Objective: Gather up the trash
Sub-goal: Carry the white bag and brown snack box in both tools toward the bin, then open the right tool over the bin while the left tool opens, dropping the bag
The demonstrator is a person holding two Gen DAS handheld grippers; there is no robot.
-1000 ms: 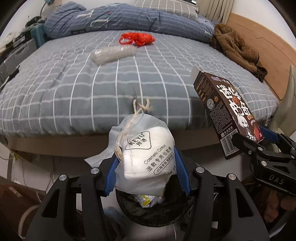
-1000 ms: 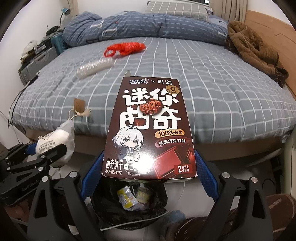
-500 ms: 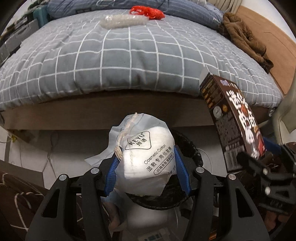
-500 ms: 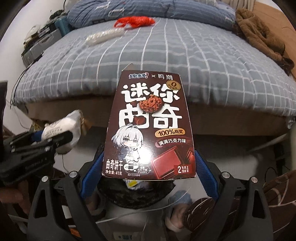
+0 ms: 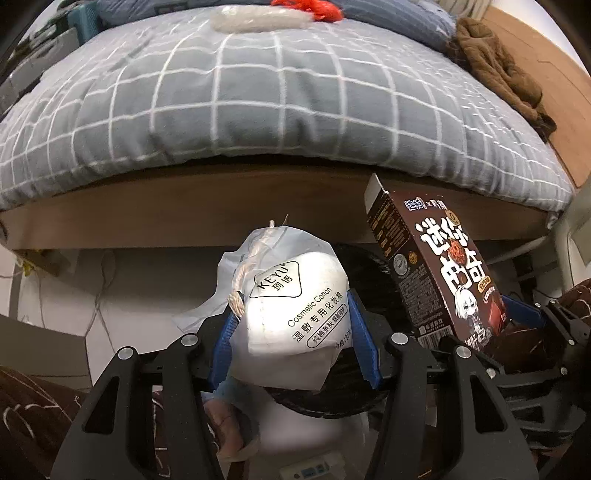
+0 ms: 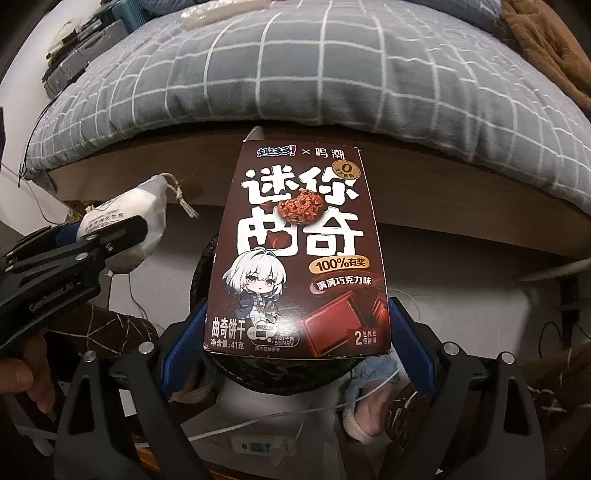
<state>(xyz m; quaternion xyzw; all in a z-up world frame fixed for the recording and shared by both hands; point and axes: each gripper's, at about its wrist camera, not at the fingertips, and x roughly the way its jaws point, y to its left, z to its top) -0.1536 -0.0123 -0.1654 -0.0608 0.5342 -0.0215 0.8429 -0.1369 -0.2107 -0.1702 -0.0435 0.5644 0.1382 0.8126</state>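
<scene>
My left gripper [image 5: 293,341] is shut on a white drawstring pouch of cosmetic cotton [image 5: 291,314], held above the black-lined trash bin [image 5: 384,288]. My right gripper [image 6: 297,345] is shut on a dark brown cookie box [image 6: 299,254], held upright over the same bin [image 6: 201,273]. The box [image 5: 443,273] shows at the right of the left wrist view, the pouch [image 6: 125,229] at the left of the right wrist view. On the bed lie a clear plastic wrapper [image 5: 258,20] and a red net bag [image 5: 306,6].
The bin stands on the floor against the wooden bed frame [image 5: 221,206]. A grey checked duvet [image 5: 277,96] covers the bed. A brown garment [image 5: 498,70] lies at its right. Cables [image 6: 280,417] and slippers [image 6: 369,406] lie on the floor by the bin.
Both grippers have dropped lower and tilted down toward the bin, still holding the pouch and the box. The bed now fills the upper part of both views.
</scene>
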